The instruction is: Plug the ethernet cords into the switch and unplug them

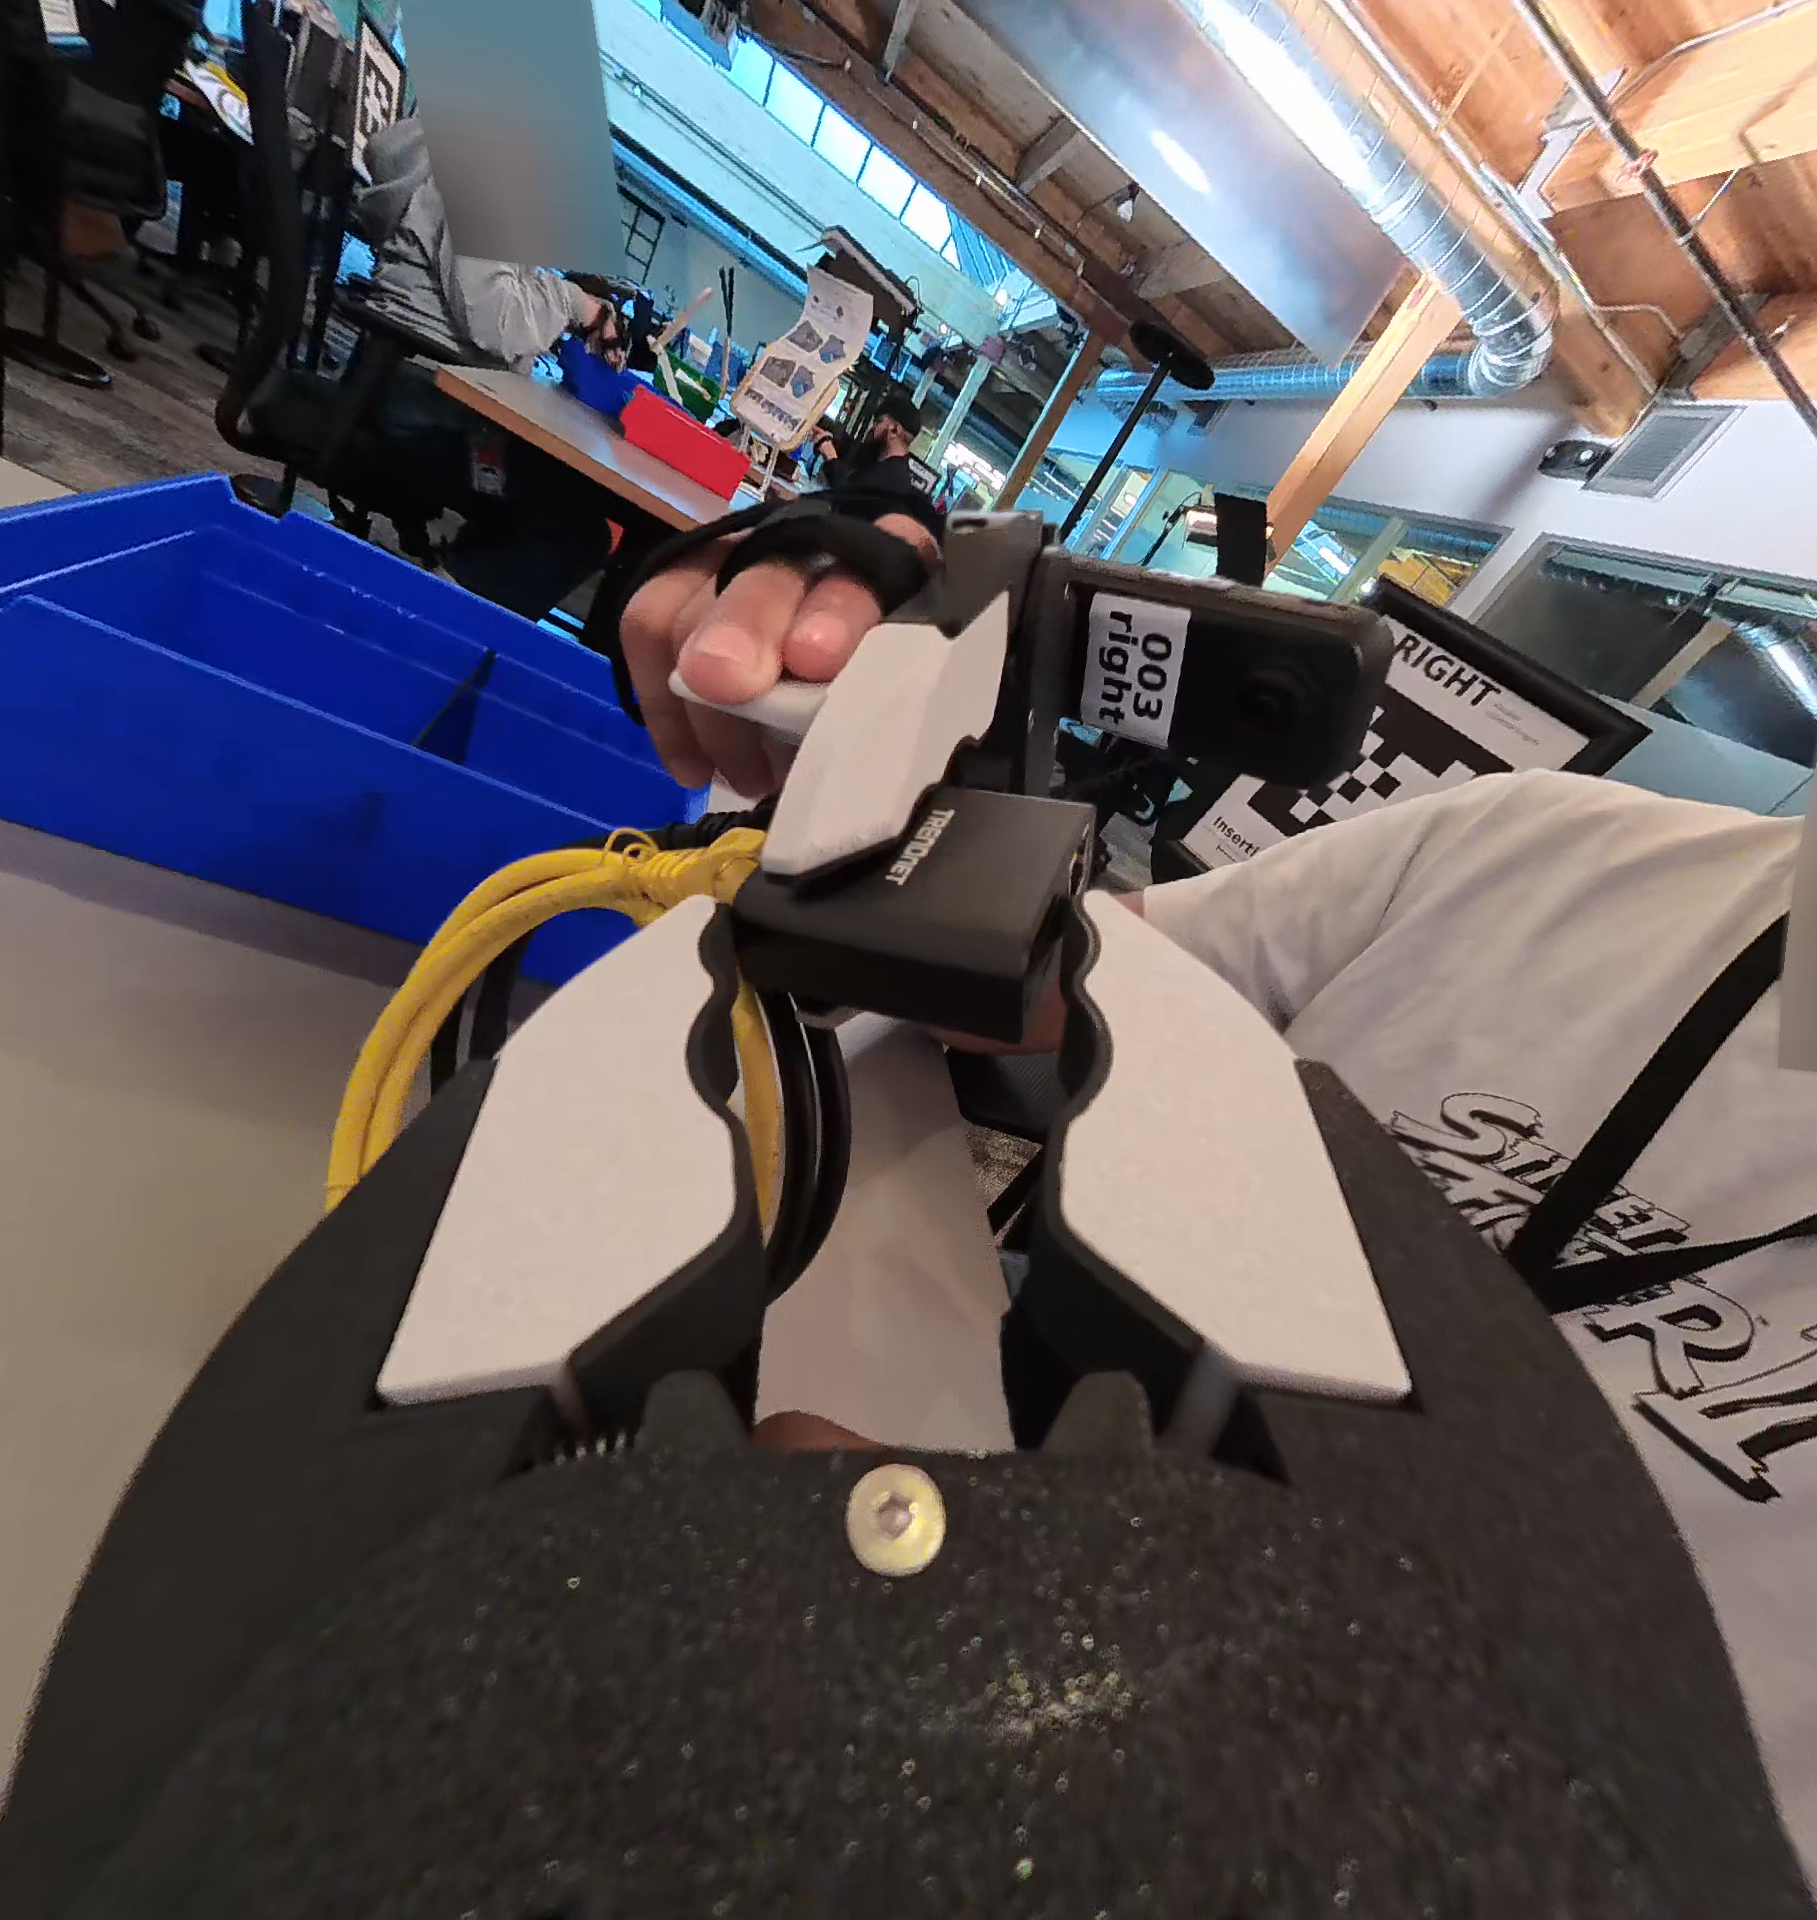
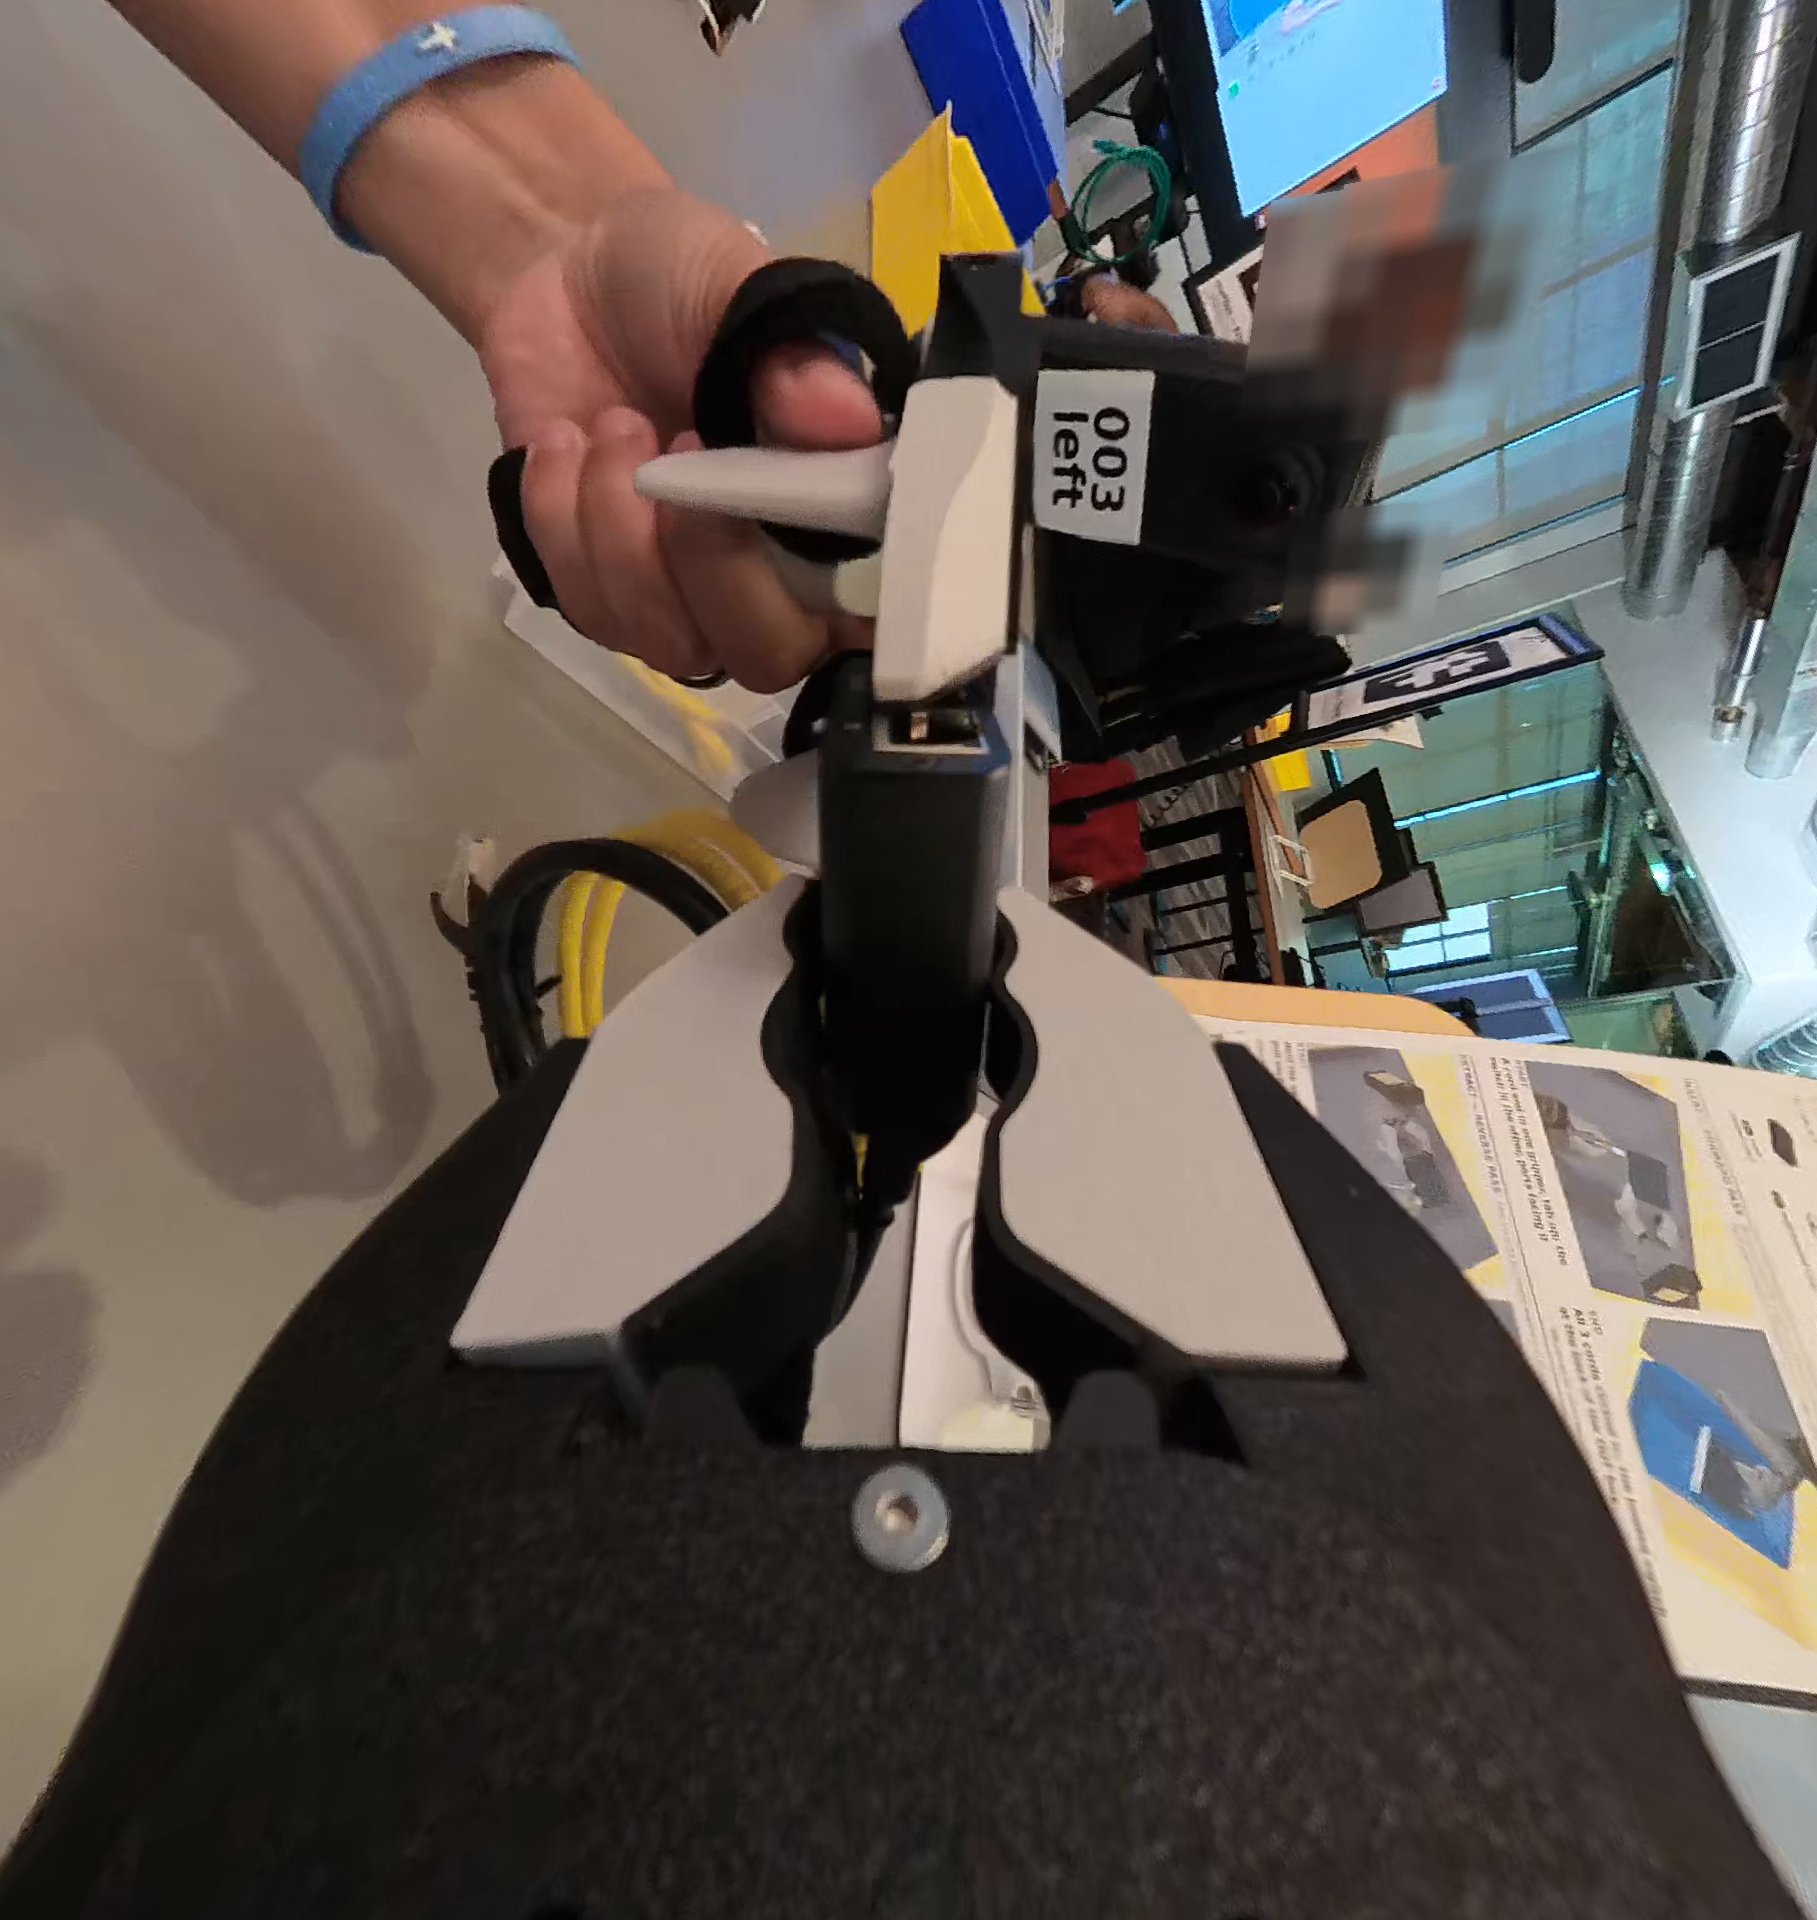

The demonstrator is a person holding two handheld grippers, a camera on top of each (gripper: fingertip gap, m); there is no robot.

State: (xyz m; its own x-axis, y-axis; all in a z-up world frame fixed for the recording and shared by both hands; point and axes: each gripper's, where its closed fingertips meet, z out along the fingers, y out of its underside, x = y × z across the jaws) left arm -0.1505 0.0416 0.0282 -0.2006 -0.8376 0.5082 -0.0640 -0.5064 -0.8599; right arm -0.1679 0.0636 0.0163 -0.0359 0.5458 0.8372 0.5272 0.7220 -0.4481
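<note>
Switch (image 1: pixel 925 914) amid yellow cords (image 1: pixel 447 977), beside blue bin (image 1: pixel 208 665).

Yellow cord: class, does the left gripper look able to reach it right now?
Probably not yet: the black switch, clamped in the right gripper, sits between the left gripper's jaws, with the yellow cord behind it.

Open workshop room with timber ceiling and glass partitions

In the left wrist view a wooden ceiling (image 1: pixel 1506 125) with a silver duct (image 1: pixel 1299 187) fills the upper right, a skylight strip (image 1: pixel 862 156) glows at the top centre, a wooden post (image 1: pixel 1361 416) slants below, and a long desk (image 1: pixel 571 436) with office chairs (image 1: pixel 291 312) sits upper left; in the right wrist view a lit monitor (image 2: pixel 1319 83) shows at the top and glass walls (image 2: pixel 1569 831) at the right
</note>
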